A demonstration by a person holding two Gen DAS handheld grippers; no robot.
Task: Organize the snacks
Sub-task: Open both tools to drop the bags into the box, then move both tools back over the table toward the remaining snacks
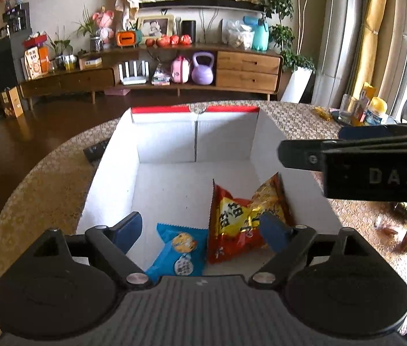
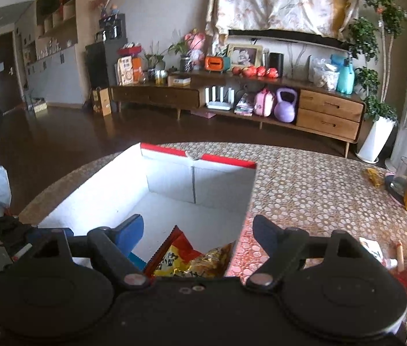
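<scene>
Two packets, blue (image 1: 179, 252) and red (image 1: 236, 225), in white box (image 1: 111, 181); both tongs (image 1: 200, 230) (image 2: 197, 232) wide open, empty.

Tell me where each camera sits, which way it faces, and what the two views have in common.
Left wrist: rides the left gripper, looking forward and down into the white cardboard box with red rim, over the blue snack packet and red-and-yellow snack bag; its own open blue-padded fingers show, and the right gripper's black body crosses at right.
Right wrist: rides the right gripper, above the box's right wall, facing the wooden TV cabinet; its open fingers show.
Shared: box, red-and-yellow bag, patterned round table, cabinet.
</scene>
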